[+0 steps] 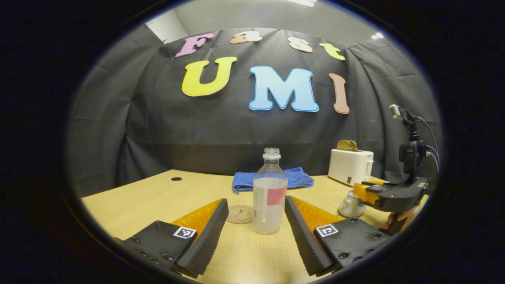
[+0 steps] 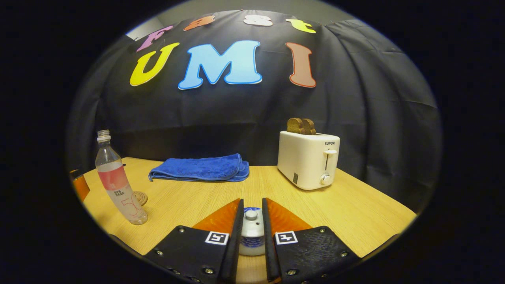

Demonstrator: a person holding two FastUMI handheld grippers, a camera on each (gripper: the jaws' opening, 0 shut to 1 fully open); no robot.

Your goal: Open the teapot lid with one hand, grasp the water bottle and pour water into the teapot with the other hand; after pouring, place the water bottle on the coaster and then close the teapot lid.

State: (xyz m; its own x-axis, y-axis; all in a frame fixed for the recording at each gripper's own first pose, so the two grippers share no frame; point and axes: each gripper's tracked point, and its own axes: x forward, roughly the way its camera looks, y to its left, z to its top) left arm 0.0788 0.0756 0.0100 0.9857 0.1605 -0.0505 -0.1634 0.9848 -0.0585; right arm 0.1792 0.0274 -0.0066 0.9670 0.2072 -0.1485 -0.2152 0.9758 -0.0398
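Water bottle [image 1: 269, 193] standing on table [image 1: 138, 197], coaster [image 1: 240, 214] just left of it, towel [image 1: 300, 176] lying behind; toaster [image 2: 307, 159] sitting right, teapot [image 1: 350, 204] before it.

right gripper [image 2: 251, 236] clamping teapot lid [image 2: 251, 230]
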